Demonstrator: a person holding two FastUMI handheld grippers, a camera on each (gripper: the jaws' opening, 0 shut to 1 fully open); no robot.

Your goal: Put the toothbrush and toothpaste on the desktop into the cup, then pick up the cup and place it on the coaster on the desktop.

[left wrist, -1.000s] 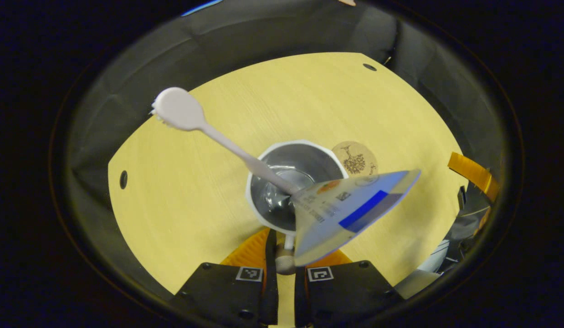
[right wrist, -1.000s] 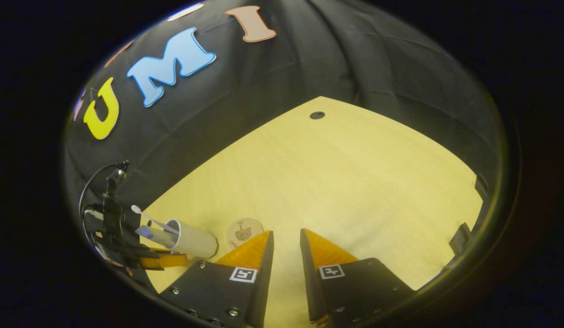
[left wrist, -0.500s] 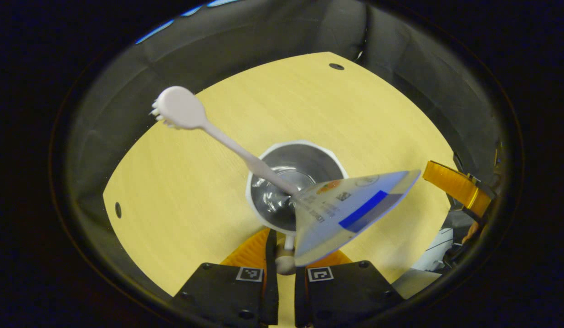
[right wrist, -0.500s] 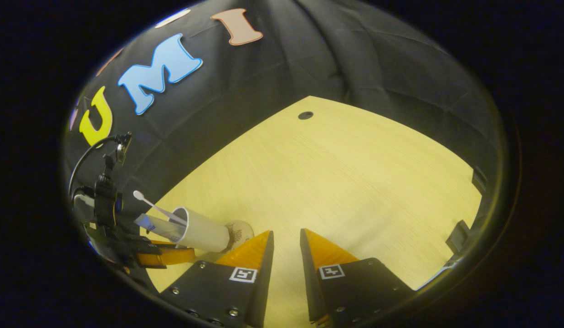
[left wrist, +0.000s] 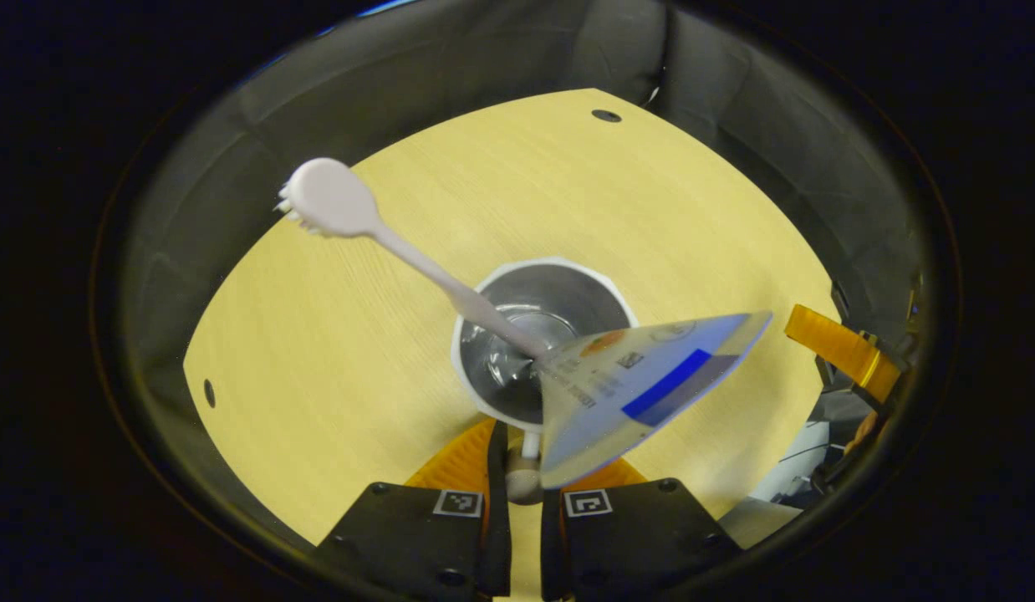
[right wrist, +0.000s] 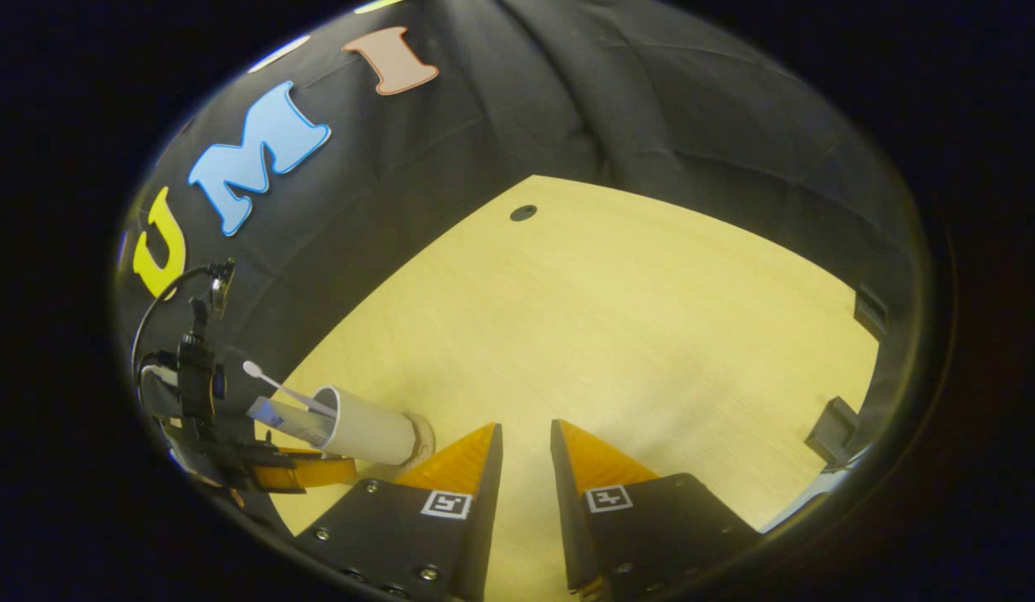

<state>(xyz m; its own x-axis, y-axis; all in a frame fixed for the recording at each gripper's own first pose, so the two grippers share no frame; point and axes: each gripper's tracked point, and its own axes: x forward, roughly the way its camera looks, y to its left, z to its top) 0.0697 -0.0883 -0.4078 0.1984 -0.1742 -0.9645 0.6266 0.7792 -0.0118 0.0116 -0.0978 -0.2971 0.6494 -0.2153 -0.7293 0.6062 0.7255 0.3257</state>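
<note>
In the left gripper view I look down into a white cup (left wrist: 559,293) from above. A white toothbrush (left wrist: 417,259) and a blue-and-white toothpaste tube (left wrist: 643,385) lean out of it. My left gripper (left wrist: 524,456) is shut on the cup's white handle. In the right gripper view the cup (right wrist: 371,431) has its base over the round coaster (right wrist: 423,436), whose edge peeks out beneath; I cannot tell whether they touch. The toothbrush (right wrist: 275,385) and tube (right wrist: 275,415) stick out of the cup. My right gripper (right wrist: 526,439) hangs open over bare table, to the right of the cup.
The pale wooden table (right wrist: 634,334) has a cable hole (right wrist: 523,212) near its far corner. Black cloth walls close it in. A finger of the right gripper (left wrist: 843,351) shows at the table's right edge in the left gripper view.
The left gripper has carried the cup sideways over the coaster, which lay beside the cup before and is now mostly covered. The right gripper has drifted slightly and stayed open.
</note>
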